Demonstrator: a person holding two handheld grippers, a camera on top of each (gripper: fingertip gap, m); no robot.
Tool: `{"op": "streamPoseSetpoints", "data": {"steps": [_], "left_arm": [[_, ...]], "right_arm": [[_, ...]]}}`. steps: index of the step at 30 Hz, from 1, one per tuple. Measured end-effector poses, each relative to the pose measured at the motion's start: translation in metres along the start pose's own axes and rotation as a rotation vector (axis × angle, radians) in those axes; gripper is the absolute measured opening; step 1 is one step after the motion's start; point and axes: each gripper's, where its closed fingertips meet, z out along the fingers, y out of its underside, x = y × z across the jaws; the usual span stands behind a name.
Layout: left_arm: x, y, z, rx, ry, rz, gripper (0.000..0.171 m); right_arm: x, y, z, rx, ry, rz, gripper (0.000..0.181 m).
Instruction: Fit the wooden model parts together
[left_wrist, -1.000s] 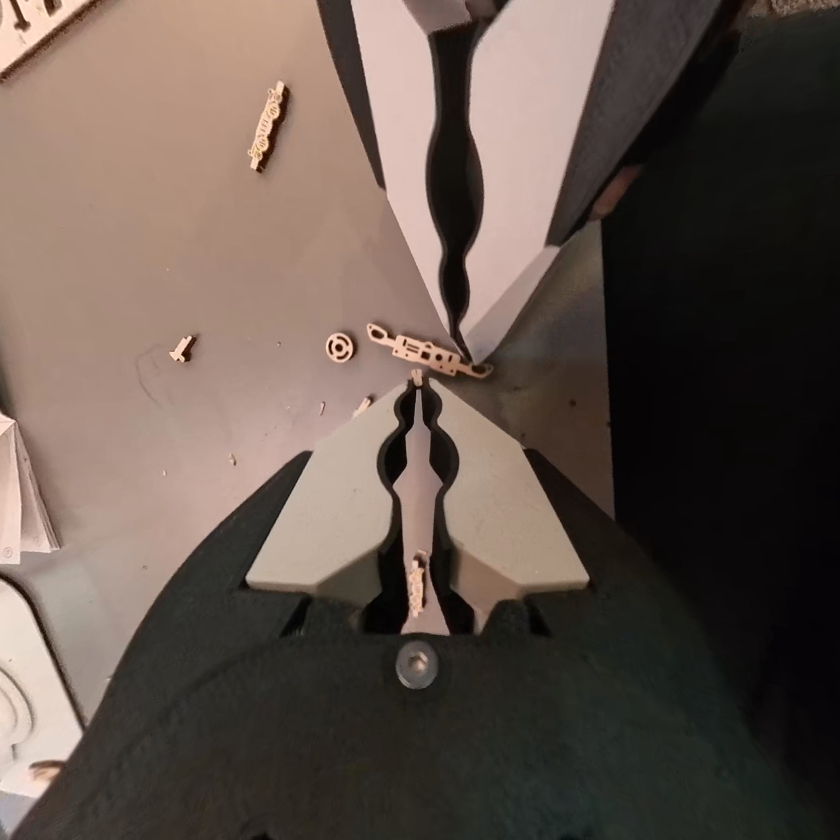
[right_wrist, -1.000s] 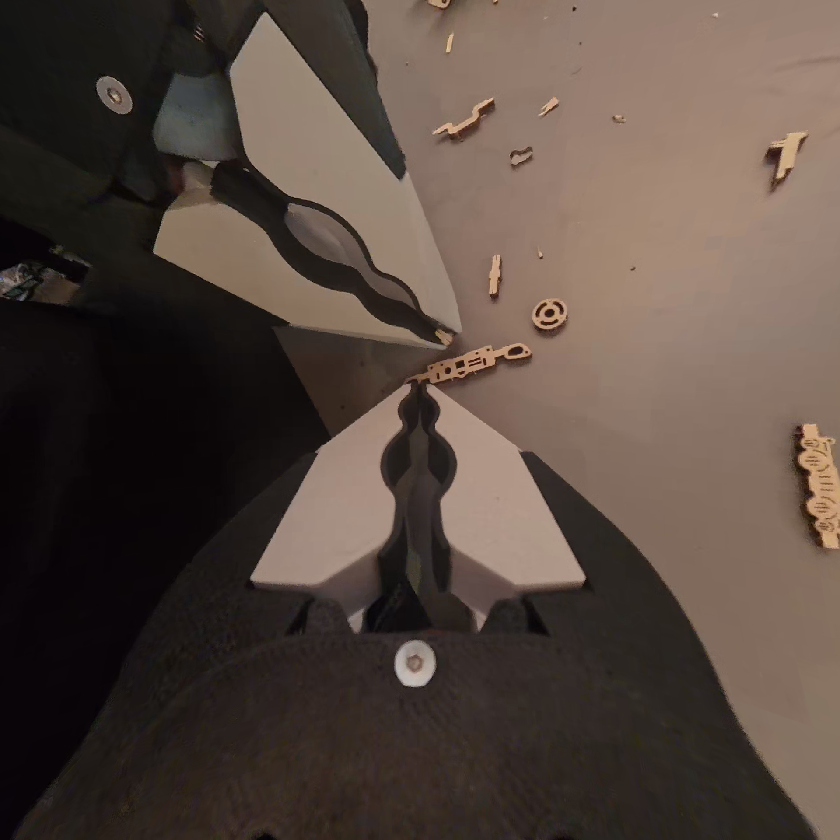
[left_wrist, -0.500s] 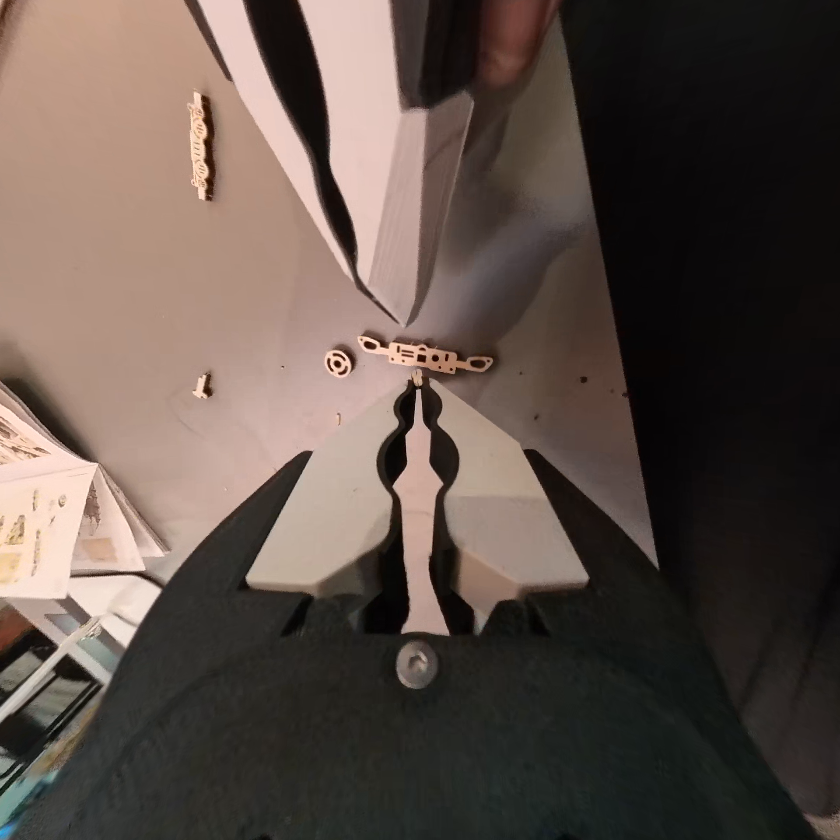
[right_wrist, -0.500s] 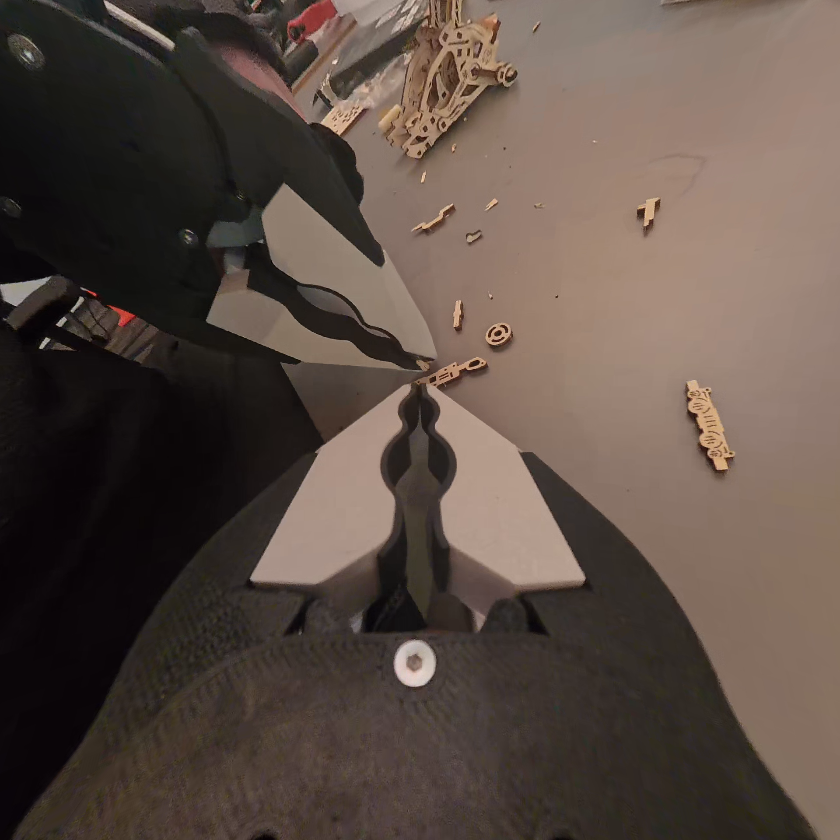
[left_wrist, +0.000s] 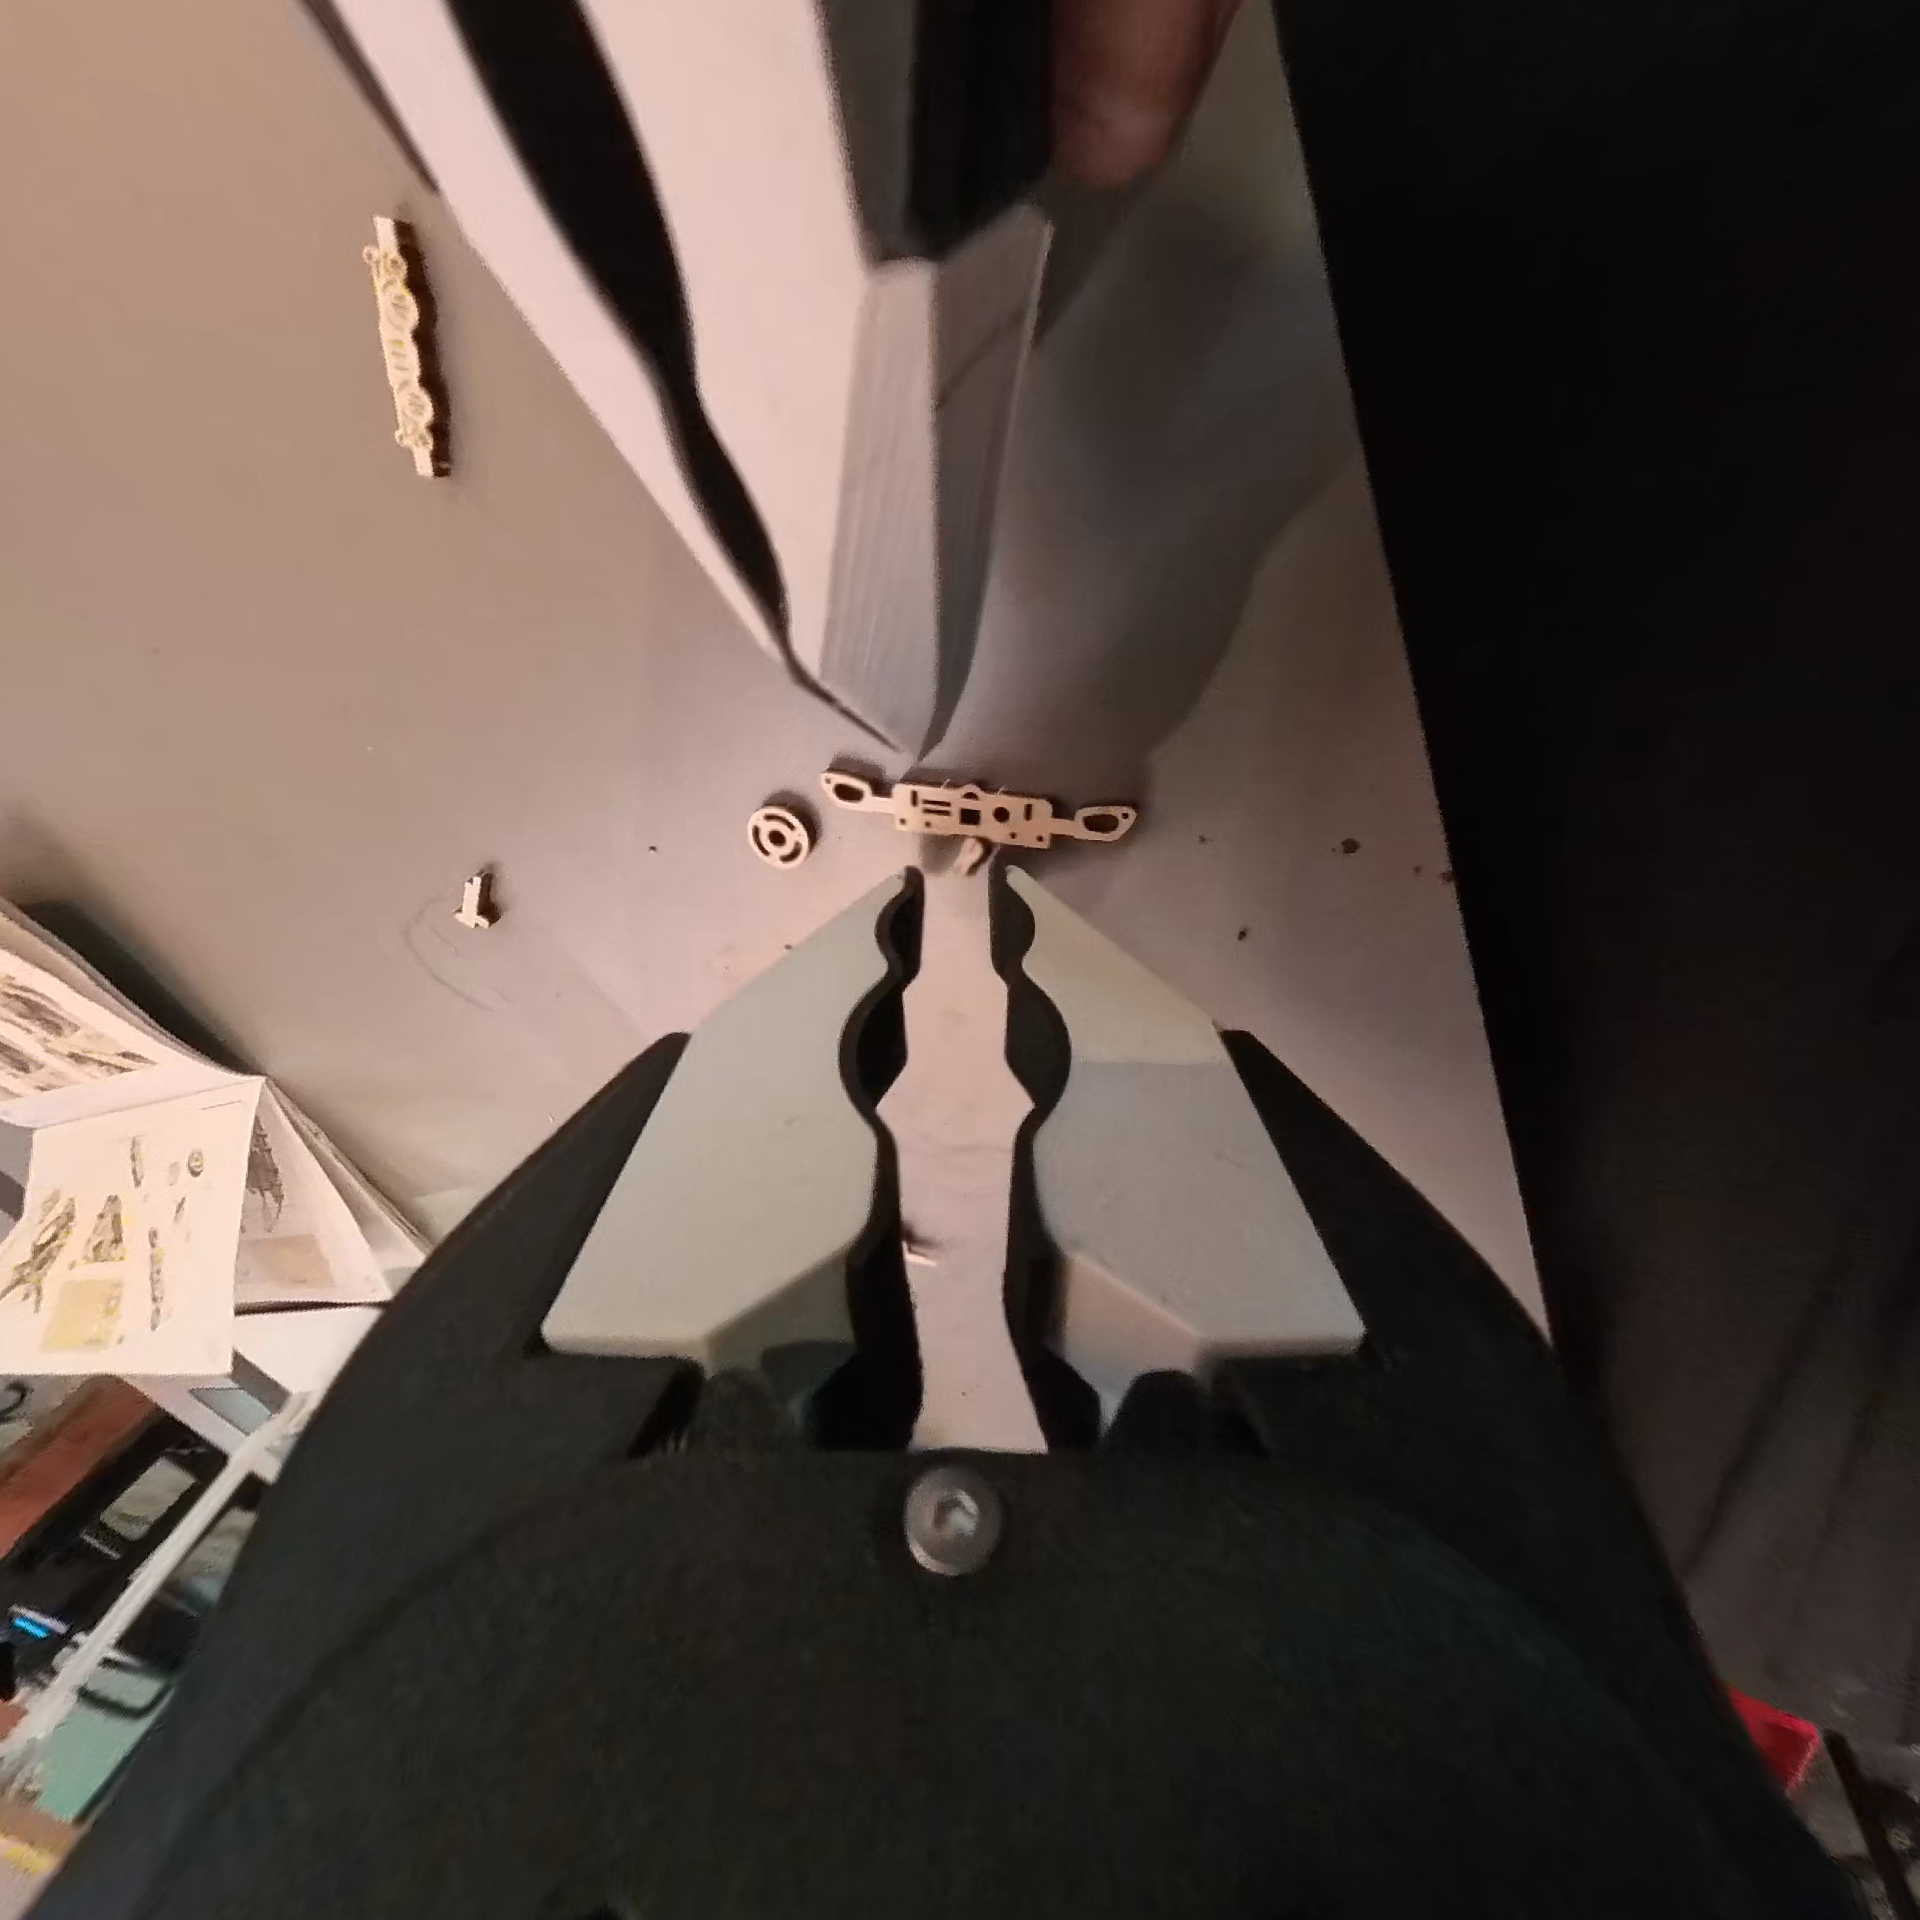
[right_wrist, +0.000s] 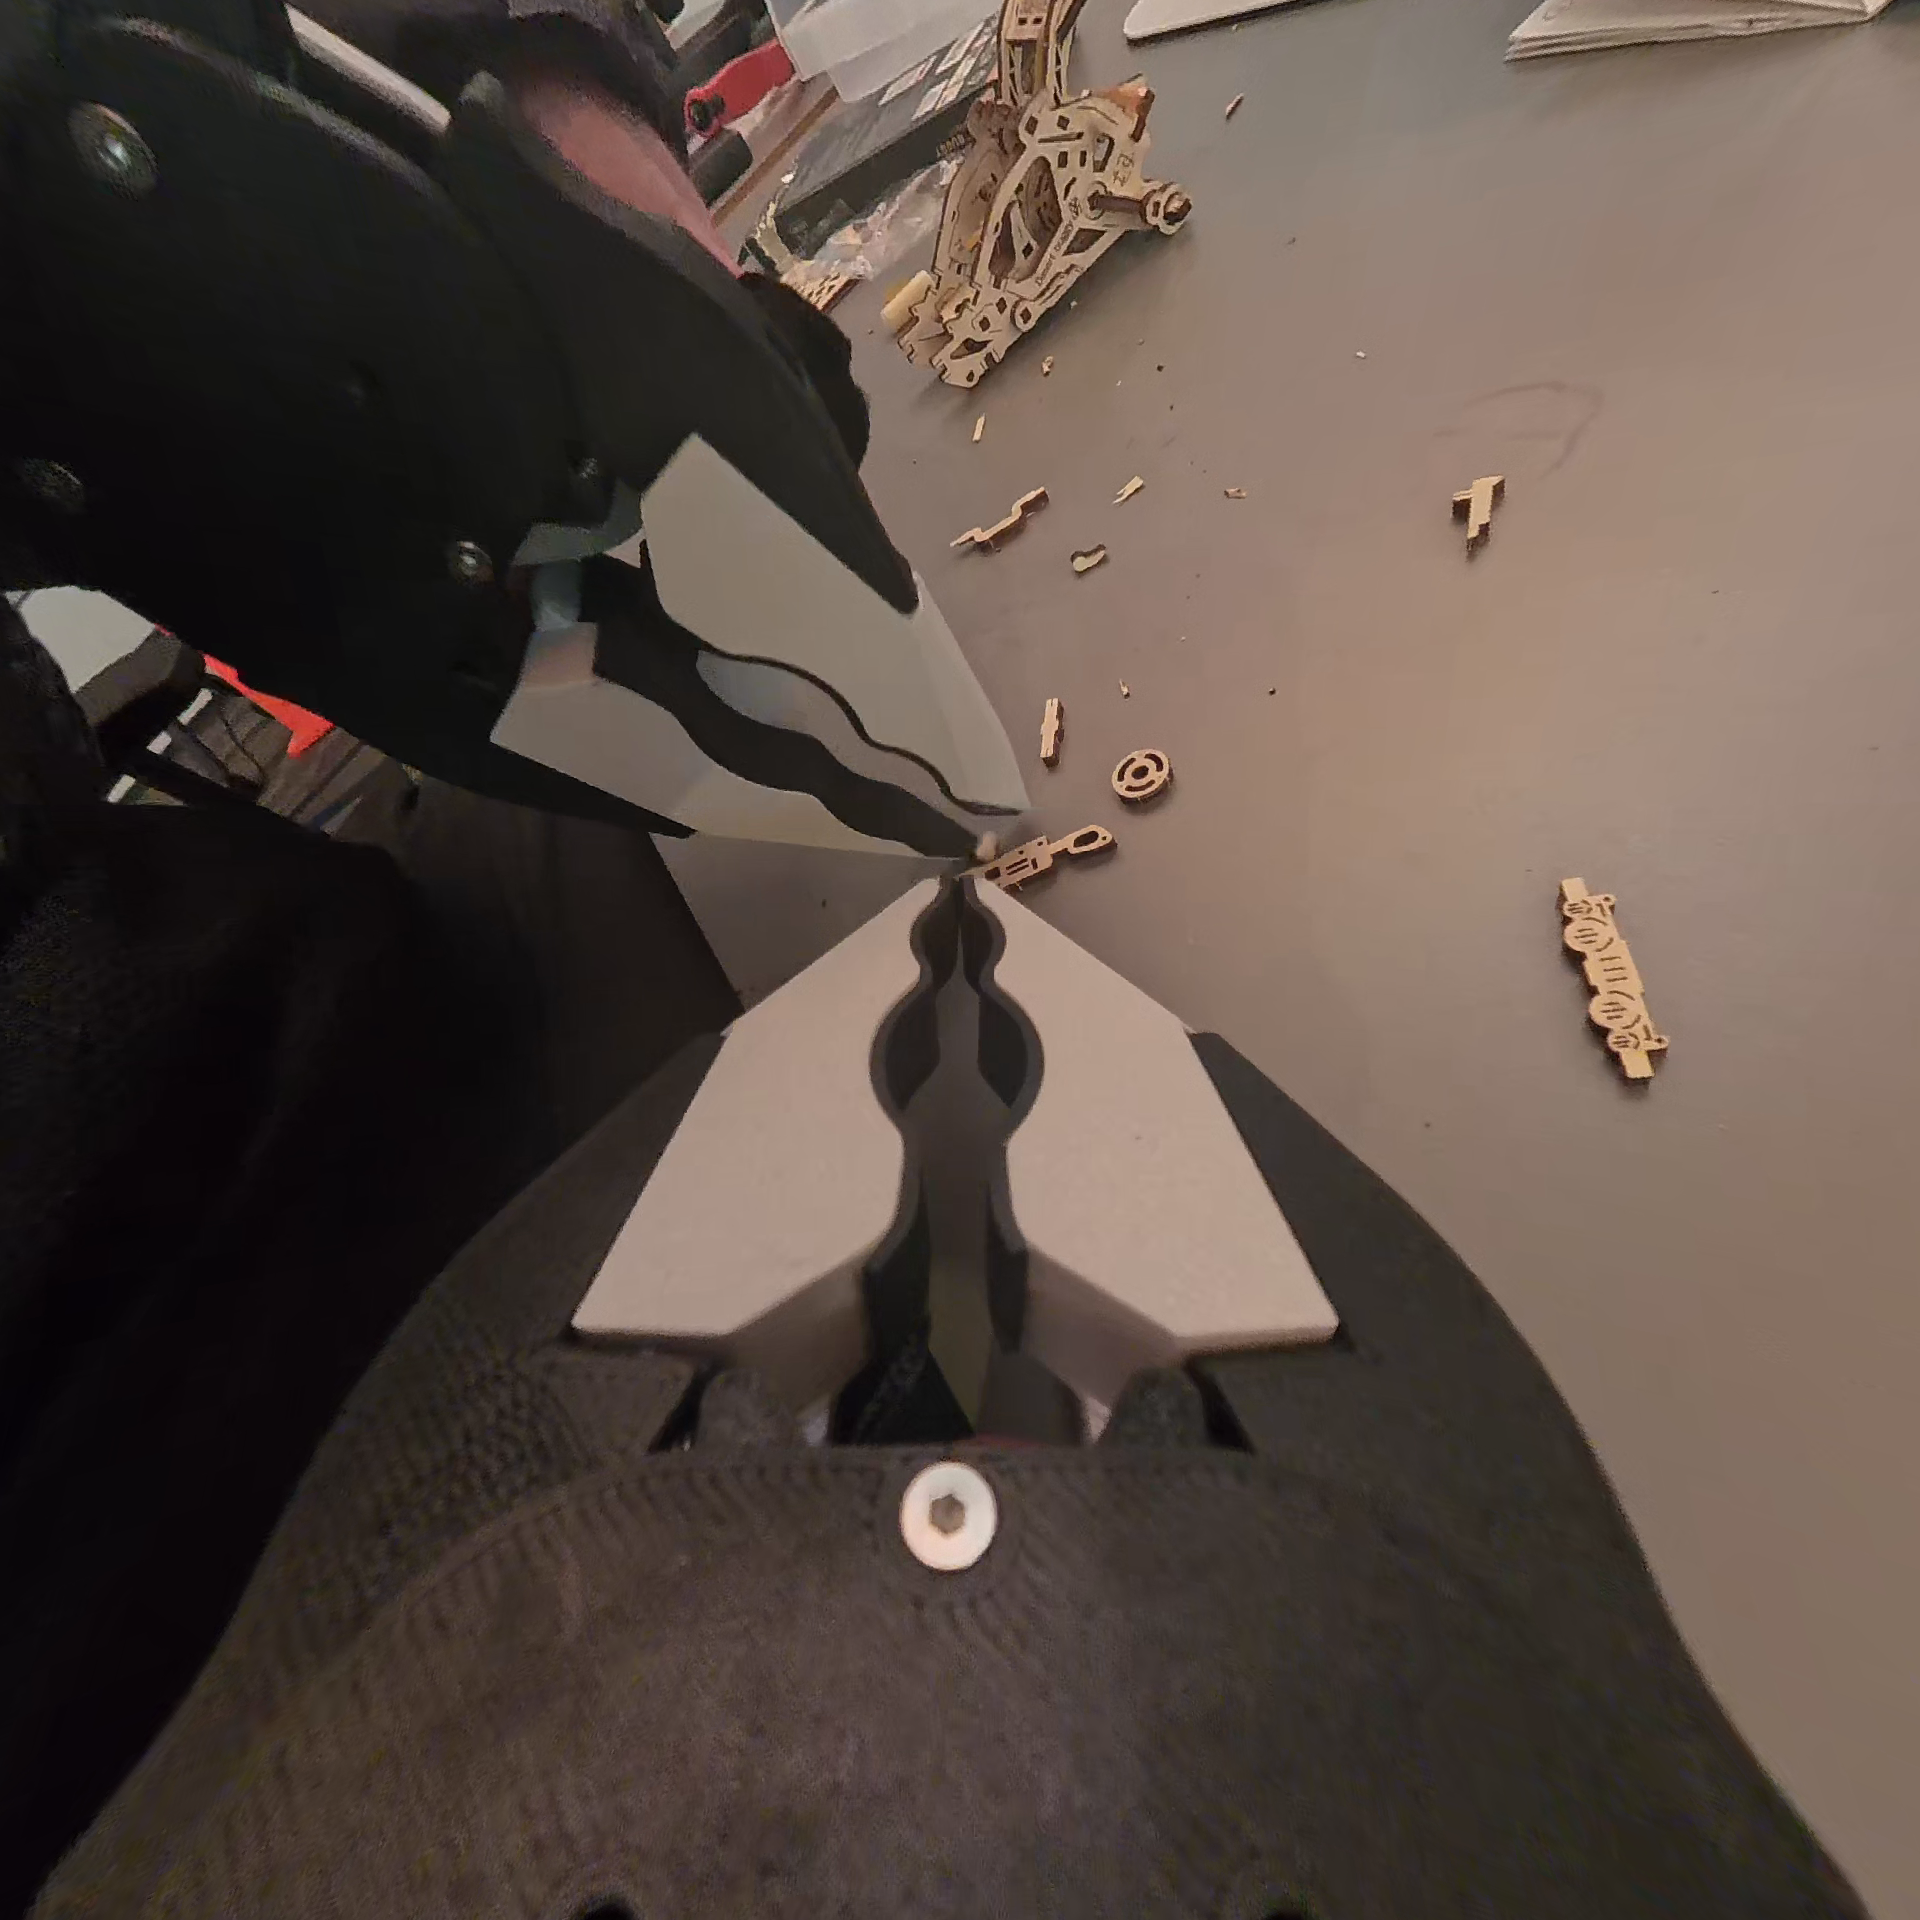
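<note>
I judge I am seating the tiny pale wooden peg (left_wrist: 968, 855) into the flat pale wooden strip with cut-out holes and looped ends (left_wrist: 977, 821), which lies on the grey table (left_wrist: 312, 675) just above centre frame. My left tongs (left_wrist: 954, 878) are slightly parted around the peg (whether either tip grips it I cannot tell), and my right tongs (right_wrist: 953, 885) are pressed together, empty, just beside the strip. Next I must line the peg over a hole and press, the right tips pinning the strip. Half a second ago my left tips stood closer together, and a second ago the strip lay slanted.
</note>
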Motion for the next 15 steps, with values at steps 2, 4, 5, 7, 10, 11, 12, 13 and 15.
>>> {"op": "streamPoseSetpoints", "data": {"steps": [2,4,5,7,10,11,12,13,15], "left_arm": [[-0.001,0.001,0.0,0.024,-0.015,-0.021,0.011],[0.0,0.002,-0.001,0.059,-0.015,-0.056,0.016],[0.0,0.002,-0.002,0.077,-0.022,-0.068,0.016],[0.002,0.006,-0.003,0.098,-0.023,-0.104,0.016],[0.002,0.012,-0.005,0.144,-0.027,-0.179,0.017],[0.001,0.013,-0.005,0.159,-0.033,-0.197,0.016],[0.0,0.012,-0.004,0.173,-0.035,-0.206,0.015],[-0.003,0.01,-0.004,0.184,-0.051,-0.203,0.014],[-0.005,0.007,-0.003,0.199,-0.062,-0.179,0.011]], "right_arm": [[0.0,0.002,0.001,-0.013,0.007,-0.006,0.0],[0.0,0.003,0.002,-0.029,0.015,-0.015,0.0],[0.0,0.004,0.001,-0.033,0.016,-0.017,0.0],[0.001,0.004,0.0,-0.039,0.026,-0.026,0.0],[0.002,0.004,-0.004,-0.057,0.041,-0.05,0.0],[0.002,0.003,-0.004,-0.063,0.039,-0.055,0.0],[0.001,0.004,-0.003,-0.069,0.034,-0.054,0.0],[0.001,0.005,-0.001,-0.082,0.033,-0.055,0.0],[0.001,0.008,0.001,-0.095,0.036,-0.058,0.0]]}}
